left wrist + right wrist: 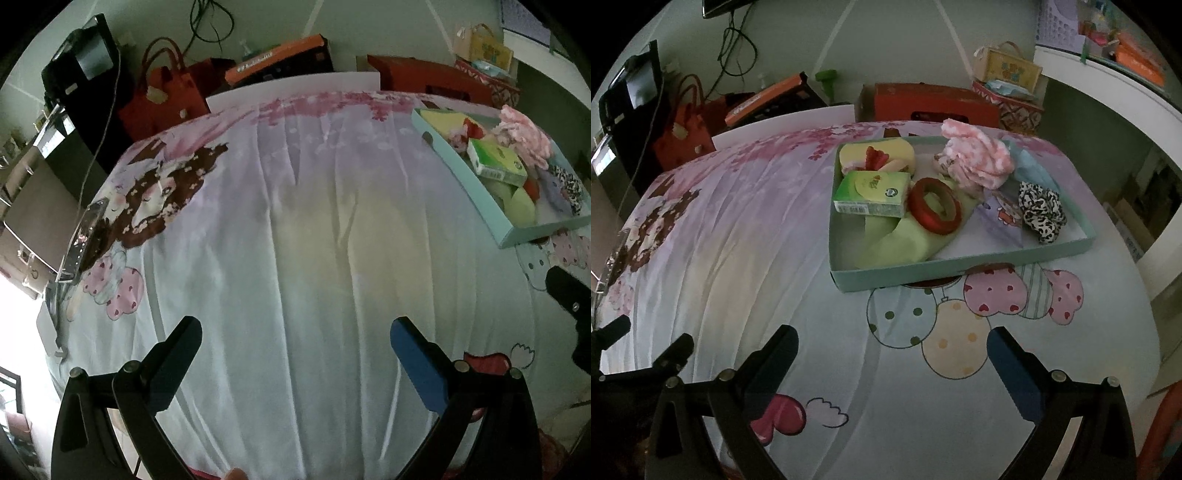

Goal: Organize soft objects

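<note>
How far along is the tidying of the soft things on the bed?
It looks nearly finished or finished. The pink fluffy cloth, leopard scrunchie, green cloth, red ring and tissue pack all sit in the teal tray. Nothing is in hand: the left gripper and right gripper are both open and empty. No loose soft item shows on the bedsheet.
</note>
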`<state>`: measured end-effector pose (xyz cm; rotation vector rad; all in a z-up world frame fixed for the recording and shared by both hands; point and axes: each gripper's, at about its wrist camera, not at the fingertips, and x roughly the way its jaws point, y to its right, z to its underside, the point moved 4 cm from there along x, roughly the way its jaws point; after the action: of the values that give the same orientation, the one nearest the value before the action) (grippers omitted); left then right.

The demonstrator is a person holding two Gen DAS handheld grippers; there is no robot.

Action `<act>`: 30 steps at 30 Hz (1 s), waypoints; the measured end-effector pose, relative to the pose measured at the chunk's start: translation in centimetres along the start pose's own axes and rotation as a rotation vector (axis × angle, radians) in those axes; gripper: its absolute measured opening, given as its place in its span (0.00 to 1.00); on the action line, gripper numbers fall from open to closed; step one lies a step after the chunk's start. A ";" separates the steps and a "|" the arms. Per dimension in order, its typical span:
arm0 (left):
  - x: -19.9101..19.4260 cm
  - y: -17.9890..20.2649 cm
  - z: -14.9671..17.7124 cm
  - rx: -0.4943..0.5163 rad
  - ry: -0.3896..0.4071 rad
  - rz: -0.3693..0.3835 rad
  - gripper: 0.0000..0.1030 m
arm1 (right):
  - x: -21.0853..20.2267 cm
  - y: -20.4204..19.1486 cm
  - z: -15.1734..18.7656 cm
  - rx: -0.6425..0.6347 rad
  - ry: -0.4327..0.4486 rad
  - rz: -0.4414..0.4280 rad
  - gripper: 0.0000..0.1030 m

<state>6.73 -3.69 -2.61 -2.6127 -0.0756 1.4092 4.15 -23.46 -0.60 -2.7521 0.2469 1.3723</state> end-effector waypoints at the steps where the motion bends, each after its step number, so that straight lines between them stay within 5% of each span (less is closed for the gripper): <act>1: -0.1 0.0 0.0 -0.002 0.006 0.001 0.99 | 0.1 0.0 0.1 0.003 -0.002 0.001 1.00; 30: 0.2 -0.1 0.0 -0.006 0.017 0.006 0.99 | 1.2 0.6 0.6 0.020 -0.029 0.011 1.00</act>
<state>6.81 -3.59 -2.79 -2.6315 -0.0705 1.3911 4.35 -24.13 -1.92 -2.7166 0.2735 1.4031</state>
